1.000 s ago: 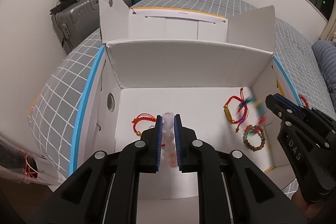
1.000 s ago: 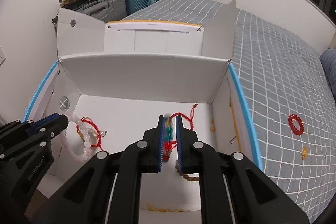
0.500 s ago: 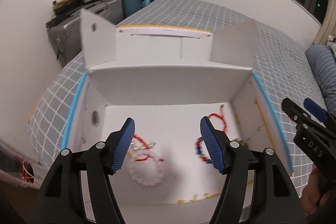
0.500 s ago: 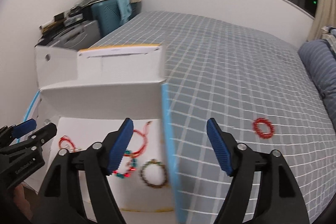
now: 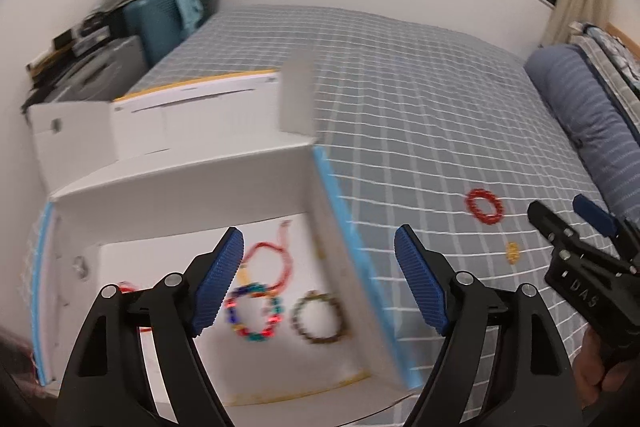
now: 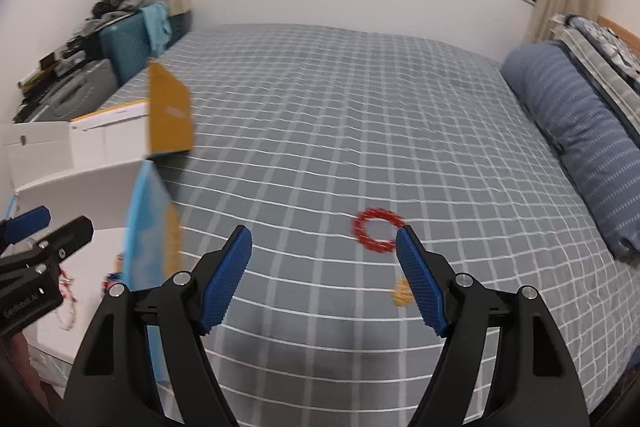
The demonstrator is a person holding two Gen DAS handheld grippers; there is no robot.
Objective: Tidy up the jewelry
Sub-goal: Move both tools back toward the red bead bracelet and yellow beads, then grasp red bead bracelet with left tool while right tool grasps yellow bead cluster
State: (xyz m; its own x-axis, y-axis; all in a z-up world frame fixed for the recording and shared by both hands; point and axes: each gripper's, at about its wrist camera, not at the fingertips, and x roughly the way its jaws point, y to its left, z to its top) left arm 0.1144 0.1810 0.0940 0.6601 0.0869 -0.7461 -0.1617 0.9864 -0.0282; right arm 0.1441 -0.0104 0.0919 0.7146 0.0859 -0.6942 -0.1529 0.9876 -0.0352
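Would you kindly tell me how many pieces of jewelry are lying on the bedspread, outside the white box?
2: a red beaded bracelet on the grey checked bedspread, and a small gold piece just nearer the camera. Others may be hidden.

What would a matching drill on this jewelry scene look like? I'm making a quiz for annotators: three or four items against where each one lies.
Items:
1. red ring bracelet
2. multicolour bead bracelet
3. small gold piece
4. olive bead bracelet

Places:
A. in the white box, beside its right wall
B. on the checked bed cover, farther from the camera
C. in the box, left of the olive one
D. on the bed cover, nearer the camera than the red ring

Pairs: 1-B, 2-C, 3-D, 4-A
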